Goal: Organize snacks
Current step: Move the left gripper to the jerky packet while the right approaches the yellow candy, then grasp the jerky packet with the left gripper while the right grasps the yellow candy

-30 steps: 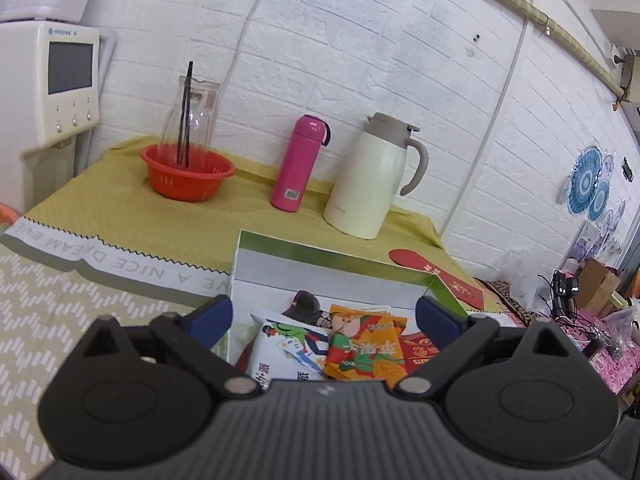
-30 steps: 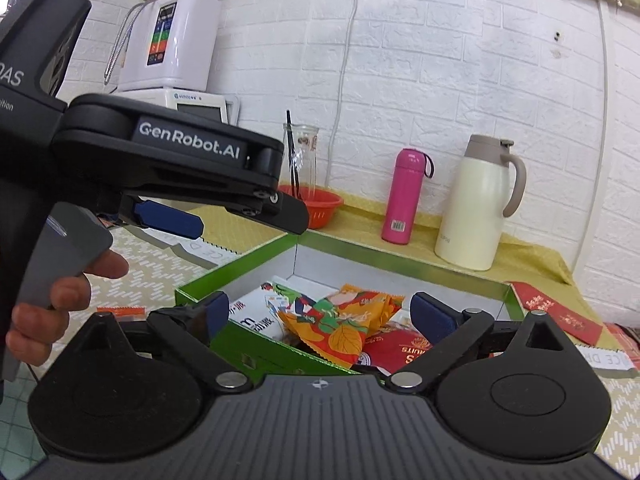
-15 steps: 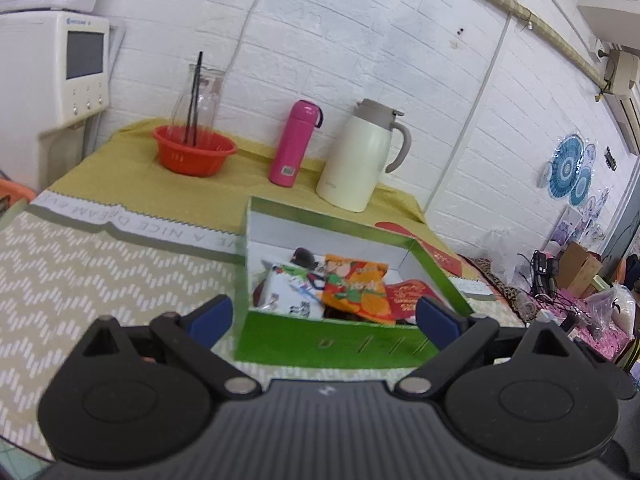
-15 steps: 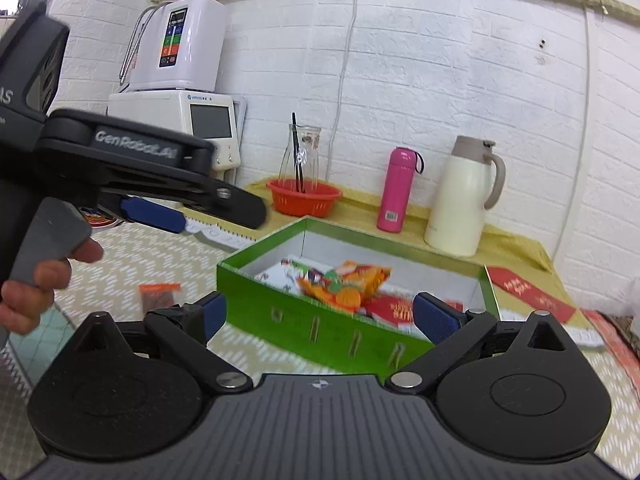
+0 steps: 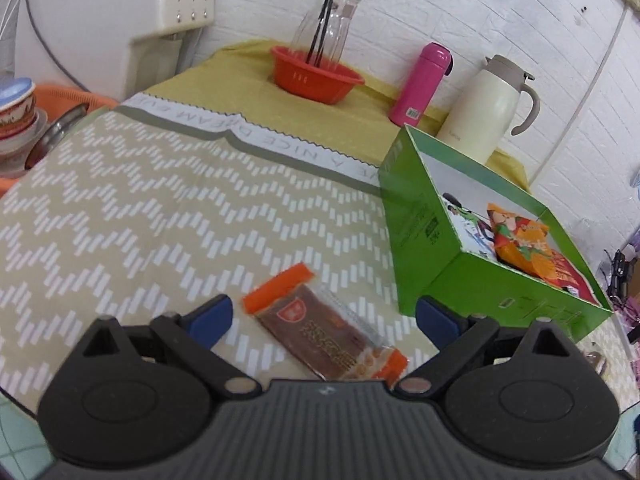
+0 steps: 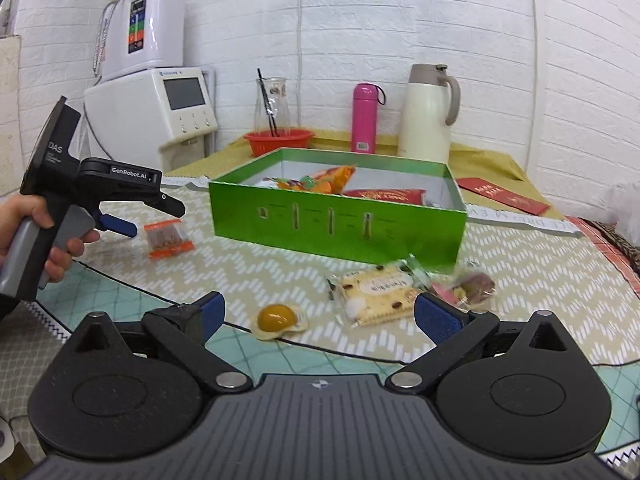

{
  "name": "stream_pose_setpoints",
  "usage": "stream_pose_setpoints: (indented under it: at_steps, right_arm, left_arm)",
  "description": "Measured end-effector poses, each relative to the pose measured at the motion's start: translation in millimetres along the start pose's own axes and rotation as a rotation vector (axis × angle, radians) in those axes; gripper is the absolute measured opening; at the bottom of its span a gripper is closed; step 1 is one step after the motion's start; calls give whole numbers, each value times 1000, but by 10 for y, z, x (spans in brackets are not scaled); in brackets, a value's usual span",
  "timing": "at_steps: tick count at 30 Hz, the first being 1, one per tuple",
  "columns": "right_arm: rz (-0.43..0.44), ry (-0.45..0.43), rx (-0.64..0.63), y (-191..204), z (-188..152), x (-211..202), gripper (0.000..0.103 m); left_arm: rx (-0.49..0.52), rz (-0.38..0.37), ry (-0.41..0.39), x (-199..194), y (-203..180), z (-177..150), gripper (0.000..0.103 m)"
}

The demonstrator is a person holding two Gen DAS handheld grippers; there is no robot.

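The left gripper (image 5: 322, 314) has its jaws wide apart and empty, framing an orange-ended snack bar (image 5: 324, 330) that lies flat on the cloth (image 5: 160, 208) just ahead of the fingers; whether they touch it I cannot tell. In the right view the same gripper (image 6: 120, 226), held in a hand (image 6: 44, 236), sits just beside that bar (image 6: 167, 238).

The right gripper (image 6: 316, 314) also has its jaws spread with nothing between them. It hovers low at the table's near edge. Ahead of it lie a yellow jelly cup (image 6: 278, 320), a cracker pack (image 6: 376, 292) and a small clear-wrapped sweet (image 6: 472, 284), all loose on the cloth.

Beyond them stands the green box (image 6: 340, 224), open-topped, with several packets already inside: an orange bag (image 5: 520, 240), a red one (image 6: 384, 194) and a white one (image 5: 470, 228).

So the job looks partly done. At least four snacks are left outside the box. The bar seems next for the left gripper, and the three near items probably fall to the right.
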State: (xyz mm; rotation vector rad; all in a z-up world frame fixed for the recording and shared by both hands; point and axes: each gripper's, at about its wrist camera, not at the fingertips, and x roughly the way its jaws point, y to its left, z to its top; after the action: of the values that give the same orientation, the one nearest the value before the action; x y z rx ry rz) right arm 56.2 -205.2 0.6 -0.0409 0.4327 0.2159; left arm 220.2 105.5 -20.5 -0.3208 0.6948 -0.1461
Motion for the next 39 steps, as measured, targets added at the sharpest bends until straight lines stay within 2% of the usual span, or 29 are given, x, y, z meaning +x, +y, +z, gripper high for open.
stream_pose_setpoints:
  at_steps: [4,5,6,7,9,10,11,15,18,19,20,24,28,29,30,31,32,36,39]
  right_arm:
    - [-35,-4,39,-103,-19,-25,103]
    - [-47,-5,49,-126,-26,-22,103]
    - [-56,-3,59,-148,-33,-15,103]
    - [-60,3,67,-169,-37,0,103]
    - [-59,16,82,-197,-53,18,103]
    - [-53,23,92,-212,-65,22,103]
    - [-41,28,99,-217,-68,25,103]
    - [55,49,114,-176,-54,56,103]
    - [118,78,96,-77,-51,136,103]
    - [133,95,82,-30,-51,181,103]
    - [144,112,71,9,-48,224,103]
    - [181,152,27,162,14,406,103]
    - [194,165,-27,265,84,570,103]
    - [191,171,-31,269,85,608,95]
    - [182,180,-36,268,78,637,75]
    - [150,169,-57,268,67,627,61]
    - [130,167,-79,262,63,602,52]
    - [162,171,-81,187,10,500,52]
    - [159,169,-65,177,-18,446,52]
  left_arm:
    - [79,32,5,86,-151,-6,95]
    - [118,46,8,93,-207,-31,82]
    - [173,51,5,92,-276,-66,61]
    - [219,55,1,85,-339,-103,45]
    - [234,17,15,53,-401,-159,44]
    - [234,-10,23,22,-426,-186,40]
    - [243,-40,35,-13,-460,-221,30]
    - [322,-145,70,-188,-641,-466,30]
    - [347,-170,83,-351,-739,-623,33]
    - [326,-171,75,-405,-738,-648,50]
    - [296,-168,61,-453,-726,-660,61]
    - [199,-195,28,-550,-615,-629,60]
    - [181,-185,73,-435,-573,-604,60]
    - [184,-198,85,-405,-569,-602,60]
    - [189,-207,94,-382,-570,-603,61]
    - [196,-208,89,-377,-576,-602,62]
    - [207,-208,91,-370,-580,-595,62]
    - [227,-240,96,-296,-613,-440,62]
    - [241,-344,112,-189,-690,-260,62]
